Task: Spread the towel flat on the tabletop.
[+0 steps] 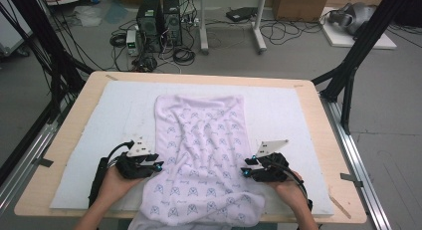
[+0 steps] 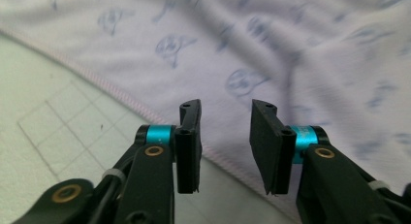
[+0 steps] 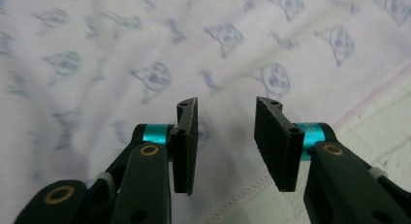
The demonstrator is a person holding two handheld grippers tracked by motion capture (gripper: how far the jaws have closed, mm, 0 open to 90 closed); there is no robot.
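High view: one towel (image 1: 201, 155), white with a faint blue printed pattern, lies lengthwise on the white mat (image 1: 298, 110) that covers the tabletop (image 1: 84, 98). Its far end is well short of the mat's far edge; its near end hangs over the tabletop's near edge between my two forearms. The cloth is wrinkled through the middle. I see my left gripper (image 1: 158, 166) at the towel's left long edge and my right gripper (image 1: 245, 171) at its right long edge, both toward the near end and pointing inward at each other. Beyond the tabletop, this view alone gives me the floor with two black computer towers (image 1: 160, 23) and loose cables.

Left gripper view: adds the hem. The towel's stitched pink edge (image 2: 116, 90) runs diagonally and passes under the gap between the jaws. The left gripper (image 2: 225, 146) stands partly open with nothing between the pads. I cannot tell whether the tips touch the cloth. A faint grid is drawn on the mat (image 2: 63, 122).

Right gripper view: the right gripper (image 3: 227, 146) is likewise partly open and holds nothing, over patterned cloth, with the pink hem (image 3: 368, 100) off to the right.

Count: one towel, one mat, two grippers, two towers.
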